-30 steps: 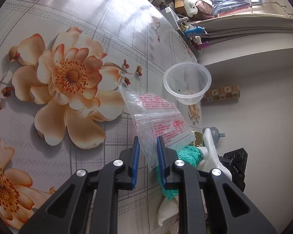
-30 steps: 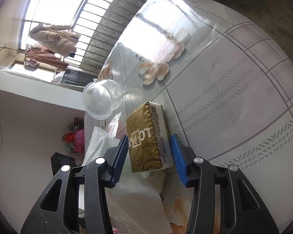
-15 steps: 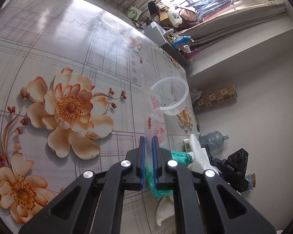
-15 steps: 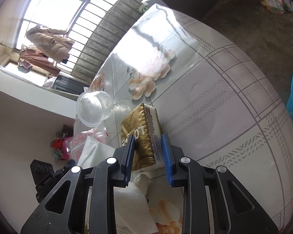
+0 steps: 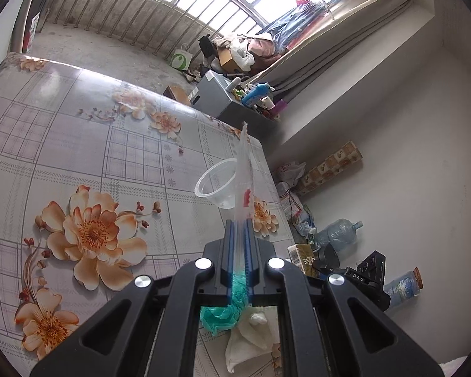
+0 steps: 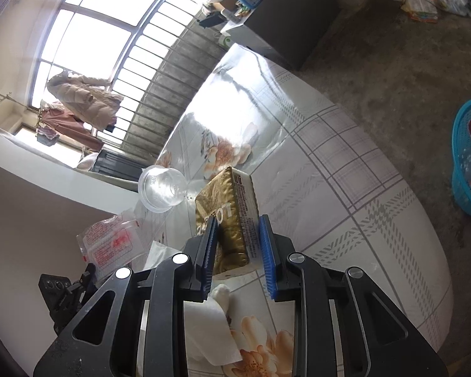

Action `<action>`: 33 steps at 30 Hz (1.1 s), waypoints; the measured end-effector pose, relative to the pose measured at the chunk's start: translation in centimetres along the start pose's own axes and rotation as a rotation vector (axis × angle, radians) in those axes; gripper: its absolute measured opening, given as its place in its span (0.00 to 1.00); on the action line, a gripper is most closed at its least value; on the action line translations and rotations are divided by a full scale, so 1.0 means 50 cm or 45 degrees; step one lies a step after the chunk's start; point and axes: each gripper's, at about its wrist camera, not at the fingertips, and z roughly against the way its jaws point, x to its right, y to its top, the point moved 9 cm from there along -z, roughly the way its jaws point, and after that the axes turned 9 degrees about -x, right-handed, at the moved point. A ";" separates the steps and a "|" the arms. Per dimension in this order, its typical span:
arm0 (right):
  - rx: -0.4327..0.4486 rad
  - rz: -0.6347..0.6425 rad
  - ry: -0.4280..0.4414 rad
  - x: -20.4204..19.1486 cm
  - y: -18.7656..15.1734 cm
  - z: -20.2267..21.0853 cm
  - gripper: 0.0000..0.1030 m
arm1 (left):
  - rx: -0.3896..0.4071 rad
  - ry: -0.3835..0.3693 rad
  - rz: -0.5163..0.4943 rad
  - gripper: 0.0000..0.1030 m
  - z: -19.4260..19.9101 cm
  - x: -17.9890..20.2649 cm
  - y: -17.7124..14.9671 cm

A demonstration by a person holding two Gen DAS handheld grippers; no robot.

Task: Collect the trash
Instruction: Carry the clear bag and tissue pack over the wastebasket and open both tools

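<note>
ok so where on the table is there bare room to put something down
Most of the floral tablecloth is bare: the wide stretch left of the clear plastic cup, and the checked part toward the blue basket. It is crowded at the near edge, around the white tissue and green wrapper.

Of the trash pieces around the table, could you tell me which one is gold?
The gold carton, clamped in the right hand-held gripper; the plastic bag and clear cup are see-through.

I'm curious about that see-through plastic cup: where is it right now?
The clear cup lies on its side on the flowered table near its far edge, just behind the plastic bag pinched in the left gripper.
</note>
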 end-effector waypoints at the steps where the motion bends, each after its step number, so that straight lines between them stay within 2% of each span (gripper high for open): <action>1: 0.008 -0.004 0.010 0.001 0.000 0.006 0.24 | 0.007 -0.001 -0.015 0.05 0.003 0.009 0.003; 7: 0.071 -0.017 0.056 -0.004 -0.018 0.035 0.24 | 0.041 -0.027 -0.094 0.05 0.031 0.054 0.012; 12: 0.124 -0.026 0.102 0.000 -0.015 0.077 0.24 | 0.063 -0.093 -0.165 0.05 0.034 0.119 0.017; 19: 0.226 -0.065 0.177 0.021 -0.004 0.138 0.24 | 0.005 -0.139 -0.318 0.05 0.000 0.235 0.009; 26: 0.326 -0.107 0.213 0.061 0.005 0.191 0.24 | -0.128 -0.188 -0.487 0.05 -0.095 0.372 -0.025; 29: 0.385 -0.158 0.210 0.102 0.010 0.221 0.24 | -0.232 -0.215 -0.575 0.05 -0.161 0.443 -0.051; 33: 0.507 -0.260 0.162 0.200 0.006 0.293 0.24 | -0.418 -0.211 -0.681 0.05 -0.282 0.534 -0.096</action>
